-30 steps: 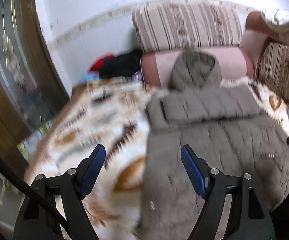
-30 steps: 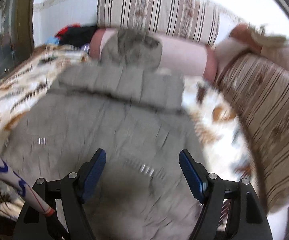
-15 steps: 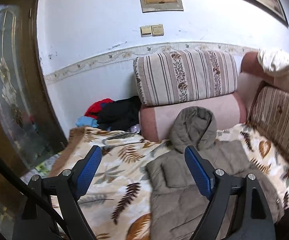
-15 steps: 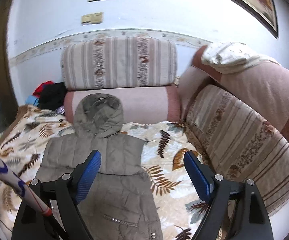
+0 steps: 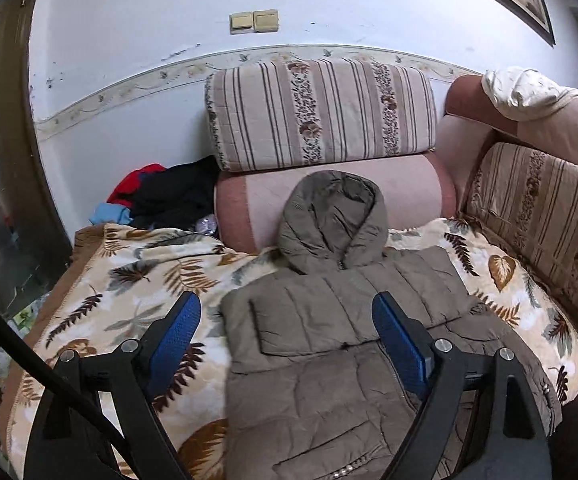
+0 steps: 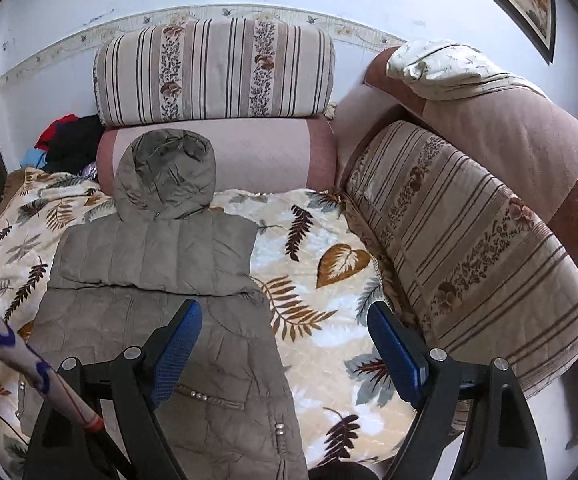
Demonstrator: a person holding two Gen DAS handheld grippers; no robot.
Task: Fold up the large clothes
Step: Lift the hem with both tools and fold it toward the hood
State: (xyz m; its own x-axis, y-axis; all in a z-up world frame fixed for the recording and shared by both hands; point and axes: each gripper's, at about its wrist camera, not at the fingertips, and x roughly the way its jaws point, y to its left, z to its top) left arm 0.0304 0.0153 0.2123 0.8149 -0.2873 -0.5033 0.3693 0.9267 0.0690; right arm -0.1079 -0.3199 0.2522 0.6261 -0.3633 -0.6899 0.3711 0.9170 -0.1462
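Observation:
A grey-brown padded coat (image 5: 329, 360) lies flat on the leaf-patterned blanket (image 5: 149, 280). Its sleeves are folded across the chest, and its hood (image 5: 331, 224) leans on a pink bolster. My left gripper (image 5: 285, 300) hovers above the coat's left half, open, with nothing between its blue pads. In the right wrist view the coat (image 6: 149, 256) fills the lower left. My right gripper (image 6: 283, 310) hangs open above the coat's right edge and the blanket (image 6: 329, 240), holding nothing.
A striped cushion (image 5: 321, 116) stands against the wall behind the bolster. The sofa's striped backrest (image 6: 469, 248) runs along the right. Loose red, black and blue clothes (image 5: 169, 196) are piled at the back left. A white sleeve with blue marks (image 6: 17, 360) crosses the lower left.
Both grippers have pulled up and back from the coat, so the whole coat and the wall show. The blur has gone. Both pairs of jaws stand slightly wider.

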